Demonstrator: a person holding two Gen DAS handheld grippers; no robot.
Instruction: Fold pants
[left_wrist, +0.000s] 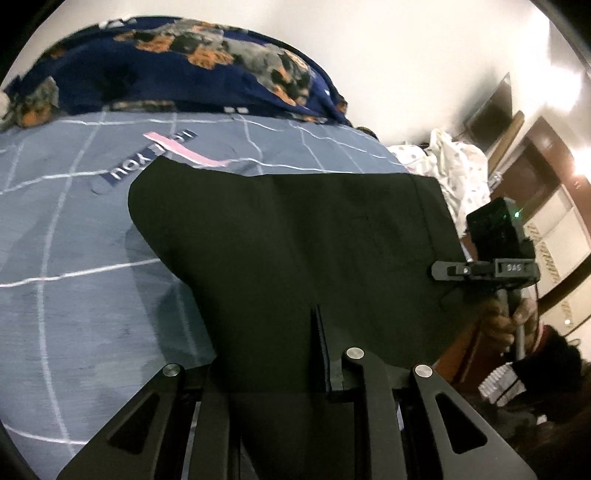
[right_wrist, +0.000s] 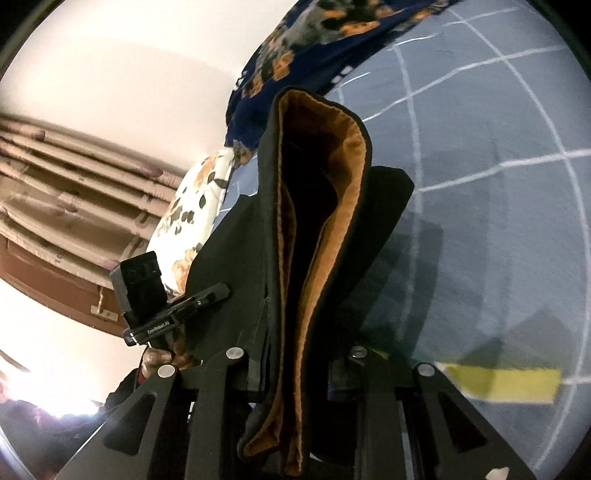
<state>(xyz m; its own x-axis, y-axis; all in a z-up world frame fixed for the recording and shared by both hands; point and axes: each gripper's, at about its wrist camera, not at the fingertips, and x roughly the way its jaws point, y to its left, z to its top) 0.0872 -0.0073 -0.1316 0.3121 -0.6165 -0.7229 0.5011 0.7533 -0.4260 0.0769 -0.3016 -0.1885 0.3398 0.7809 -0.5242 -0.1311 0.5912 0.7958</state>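
Note:
Black pants (left_wrist: 303, 236) hang lifted above the bed, spread wide between both grippers. My left gripper (left_wrist: 291, 354) is shut on the pants' near edge; the cloth drapes over its fingers. My right gripper (right_wrist: 295, 369) is shut on the waistband, whose orange-brown lining (right_wrist: 332, 206) stands open in front of the right wrist camera. The right gripper also shows in the left wrist view (left_wrist: 487, 269), gripping the pants' right edge. The left gripper shows in the right wrist view (right_wrist: 173, 314), at the pants' left edge.
A grey-blue bedsheet (left_wrist: 74, 258) with white grid lines lies below. A dark blue floral blanket (left_wrist: 184, 62) is heaped at the far side. A white floral pillow (right_wrist: 192, 218), a pile of white clothes (left_wrist: 454, 166) and a yellow item (right_wrist: 506, 384) lie around.

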